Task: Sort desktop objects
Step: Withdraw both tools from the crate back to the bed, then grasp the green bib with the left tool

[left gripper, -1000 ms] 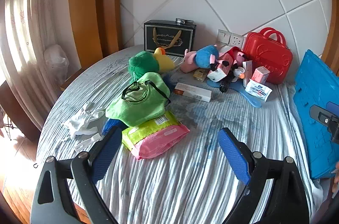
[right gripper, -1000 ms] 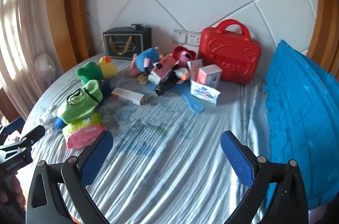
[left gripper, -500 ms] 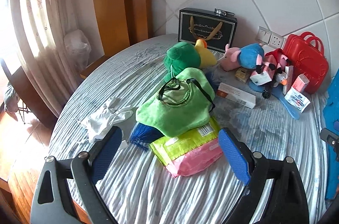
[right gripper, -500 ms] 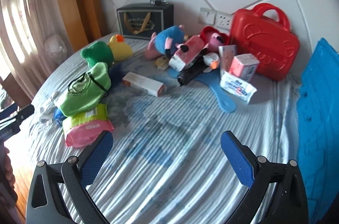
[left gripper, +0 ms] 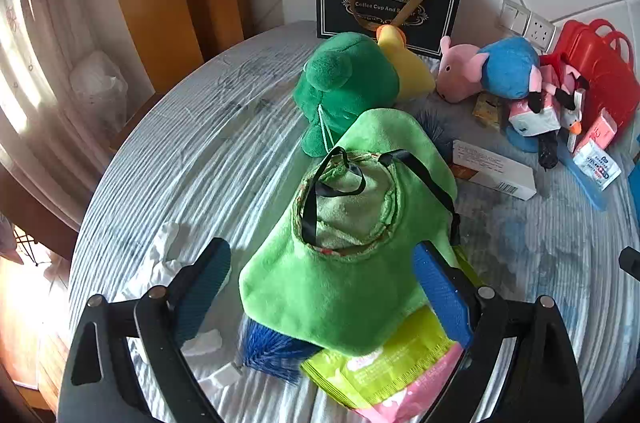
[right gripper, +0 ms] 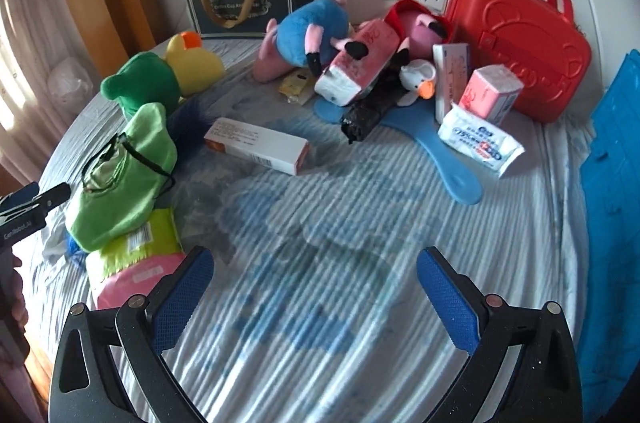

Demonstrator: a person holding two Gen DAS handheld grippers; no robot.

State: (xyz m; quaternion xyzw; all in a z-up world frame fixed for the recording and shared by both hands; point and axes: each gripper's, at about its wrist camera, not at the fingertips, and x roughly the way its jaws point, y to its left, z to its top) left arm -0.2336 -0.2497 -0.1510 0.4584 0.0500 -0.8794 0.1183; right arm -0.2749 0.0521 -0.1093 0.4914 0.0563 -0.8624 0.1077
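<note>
While your left gripper (left gripper: pixel 322 287) hangs low over the striped blue-and-white tablecloth (left gripper: pixel 192 159), its blue-padded jaws stand spread wide to either side of the light green plush drawstring pouch (left gripper: pixel 344 263), not touching it as far as the view shows. That pouch lies on top of a yellow-green and pink wet-wipe packet (left gripper: pixel 384 371) and a blue bristly brush (left gripper: pixel 272 351), with crumpled white cloth (left gripper: pixel 160 267) just beside your left finger. Your right gripper (right gripper: pixel 314 287) is likewise spread, with only bare cloth between its jaws. Past the pouch you have a dark green plush frog (left gripper: pixel 344 83) touching a yellow plush duck (left gripper: pixel 404 67), and a long white-and-orange carton (right gripper: pixel 256 145) lying flat. Farther on sit a pink-and-blue plush pig (right gripper: pixel 308 39), a flat blue plastic paddle (right gripper: pixel 440 151), a white tissue pack (right gripper: pixel 480 141) and a pink tissue pack (right gripper: pixel 492 95). Against the wall stand a black gift bag with gold ribbon handles (left gripper: pixel 386 7) and a red plastic case with handles (right gripper: pixel 516 39).
</note>
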